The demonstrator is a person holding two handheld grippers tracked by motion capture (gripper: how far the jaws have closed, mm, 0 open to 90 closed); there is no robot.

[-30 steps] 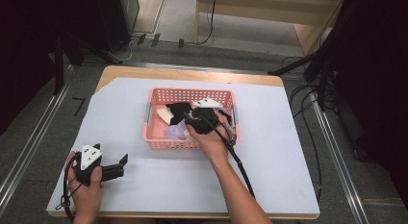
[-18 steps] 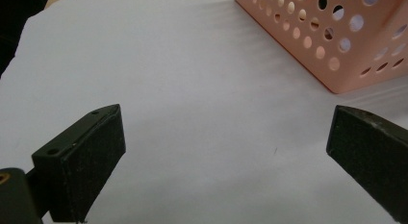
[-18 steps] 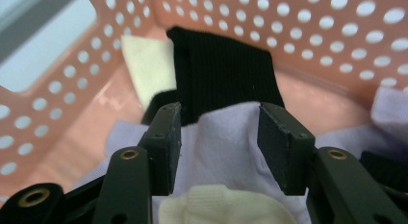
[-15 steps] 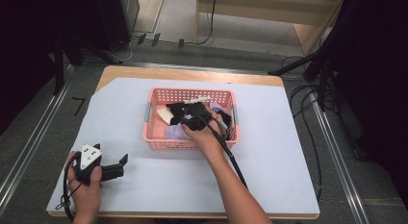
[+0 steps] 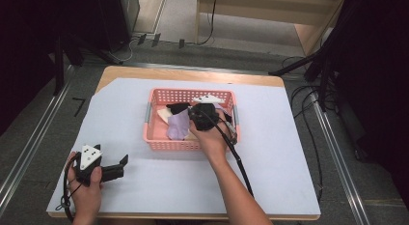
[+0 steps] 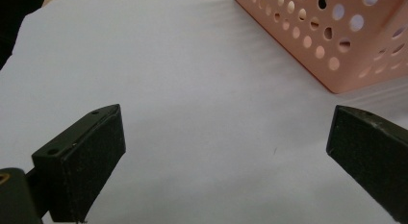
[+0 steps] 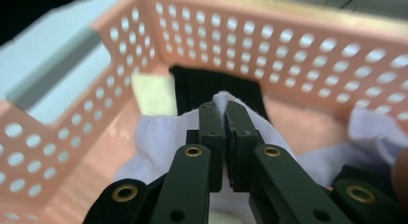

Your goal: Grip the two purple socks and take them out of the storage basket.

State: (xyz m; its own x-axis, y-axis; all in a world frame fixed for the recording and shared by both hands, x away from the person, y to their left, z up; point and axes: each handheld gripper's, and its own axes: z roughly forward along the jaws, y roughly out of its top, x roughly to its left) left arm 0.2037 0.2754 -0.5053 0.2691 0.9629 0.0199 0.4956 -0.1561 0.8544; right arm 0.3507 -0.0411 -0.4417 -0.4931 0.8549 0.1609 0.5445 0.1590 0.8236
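A pink perforated basket (image 5: 156,140) stands in the middle of the table and holds several cloth pieces. My right gripper (image 7: 224,119) reaches into it; its jaws have just been closing and now pinch a fold of the pale lilac cloth (image 7: 159,132), also seen from above as a lilac cloth (image 5: 177,124). A black ribbed cloth (image 7: 211,84) and a cream piece (image 7: 151,94) lie behind it. My left gripper (image 5: 120,168) rests at the table's front left, held in a hand, jaws wide apart over bare white cover; the left gripper (image 6: 226,156) has nothing between its pads.
The basket's corner (image 6: 337,46) shows up right in the left gripper view. A white sheet (image 5: 289,152) covers the wooden table. The right gripper's cable (image 5: 238,162) trails along the forearm. Metal rails and cables run on the floor at both sides.
The right gripper moved slightly left inside the basket and its jaws closed on the lilac cloth, which now bunches at the basket's front. The left hand stayed put.
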